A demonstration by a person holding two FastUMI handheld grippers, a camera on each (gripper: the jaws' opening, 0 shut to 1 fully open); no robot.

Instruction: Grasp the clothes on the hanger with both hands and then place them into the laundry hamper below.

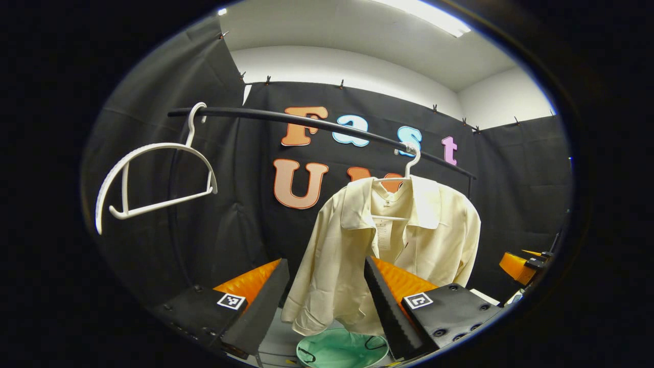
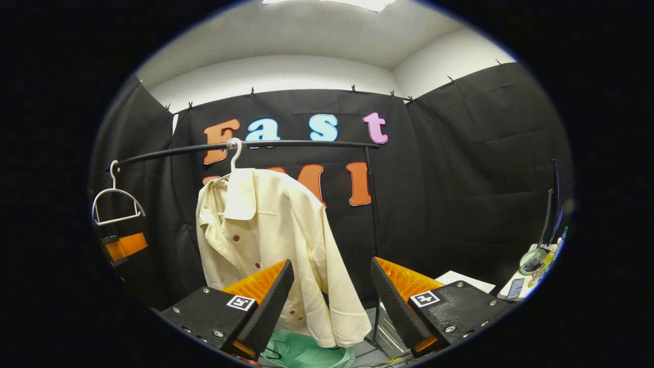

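Note:
A cream collared shirt (image 1: 409,230) hangs on a white hanger (image 1: 409,166) from the black rail (image 1: 306,120). In the right gripper view the same shirt (image 2: 271,225) shows red buttons and drapes down toward the green laundry hamper (image 2: 301,352). The hamper (image 1: 340,350) sits on the floor under the shirt. My left gripper (image 1: 325,263) is open, short of the shirt's lower half, holding nothing. My right gripper (image 2: 332,263) is open too, just right of the shirt's hanging sleeve. The right gripper (image 1: 521,266) shows orange at the far right; the left gripper (image 2: 125,246) at the far left.
An empty white hanger (image 1: 153,179) hangs at the rail's left end, seen small as the empty hanger (image 2: 115,204) in the right gripper view. The rack's upright post (image 2: 373,214) stands right of the shirt. A desk with small items (image 2: 531,266) is at the far right.

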